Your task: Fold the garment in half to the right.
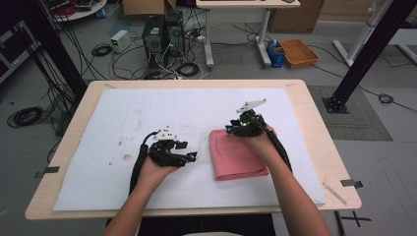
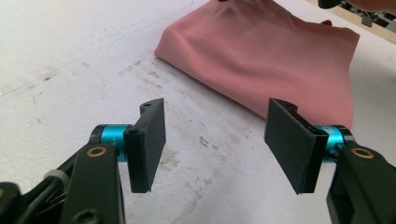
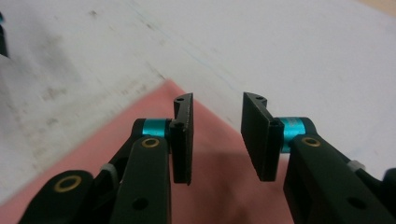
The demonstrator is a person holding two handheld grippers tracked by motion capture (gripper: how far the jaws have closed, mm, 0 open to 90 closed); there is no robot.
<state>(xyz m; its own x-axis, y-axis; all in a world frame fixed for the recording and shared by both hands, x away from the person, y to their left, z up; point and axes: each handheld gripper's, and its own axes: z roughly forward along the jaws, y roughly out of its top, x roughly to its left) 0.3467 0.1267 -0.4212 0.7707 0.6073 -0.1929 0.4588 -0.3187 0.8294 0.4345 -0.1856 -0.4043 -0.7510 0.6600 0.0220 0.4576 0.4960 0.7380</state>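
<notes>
I take the folded pink cloth [image 1: 237, 156] as my landmark: it lies flat on the white, stained mat [image 1: 123, 118] that covers the light wooden table [image 1: 314, 142], a little right of the mat's middle. My right gripper [image 1: 235, 129] hovers over the cloth's far left corner, its jaws parted with a narrow gap and nothing between them; in the right gripper view the cloth's corner shows beneath that gap [image 3: 215, 158]. My left gripper [image 1: 189, 156] sits just left of the cloth, apart from it, pointing toward its near edge, jaws spread wide over bare mat. Far beyond the cloth, on the floor past the table, stands an orange woven basket [image 1: 298, 52]; I cannot tell what it holds.
</notes>
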